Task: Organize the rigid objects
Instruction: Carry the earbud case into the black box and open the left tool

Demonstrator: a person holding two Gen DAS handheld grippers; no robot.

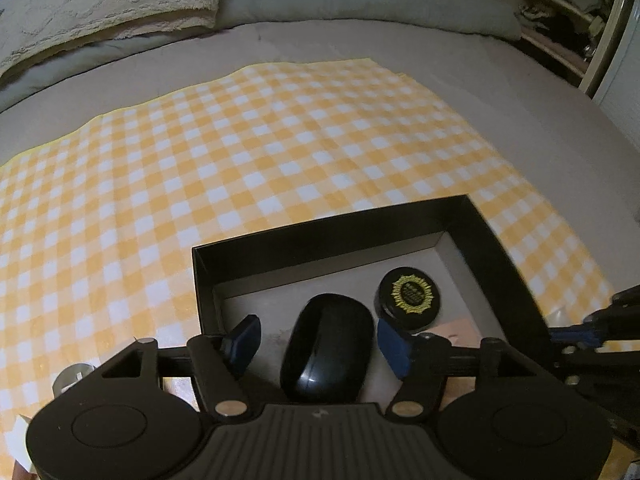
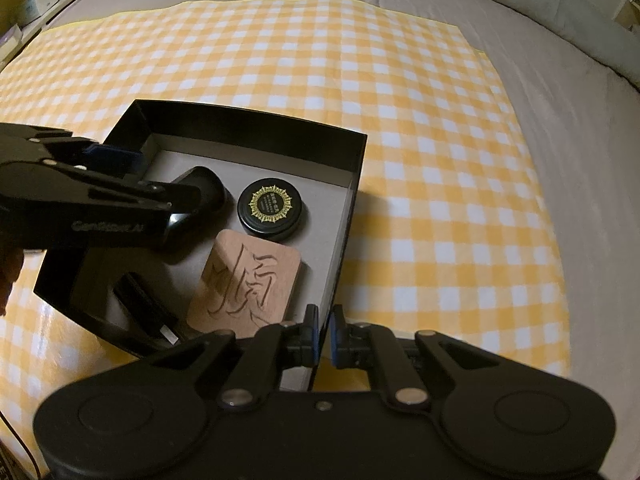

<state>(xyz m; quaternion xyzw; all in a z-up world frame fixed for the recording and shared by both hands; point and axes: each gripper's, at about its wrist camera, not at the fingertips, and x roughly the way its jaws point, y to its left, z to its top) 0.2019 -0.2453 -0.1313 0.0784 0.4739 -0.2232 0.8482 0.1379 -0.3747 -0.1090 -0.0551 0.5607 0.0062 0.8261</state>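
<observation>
In the box (image 2: 352, 160), the tin (image 2: 274, 213) lies behind the plaque (image 2: 248, 284).

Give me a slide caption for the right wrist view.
Right gripper clamps the black box's wall while the left gripper stands open around a black case beside a round tin and wooden plaque.

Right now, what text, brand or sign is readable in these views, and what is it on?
Wooden tile: one large carved Chinese character, likely "顺".
Round tin lid: gold sunburst emblem; its small text is too small to read.
Left tongs body: embossed brand, too blurred to read.
</observation>
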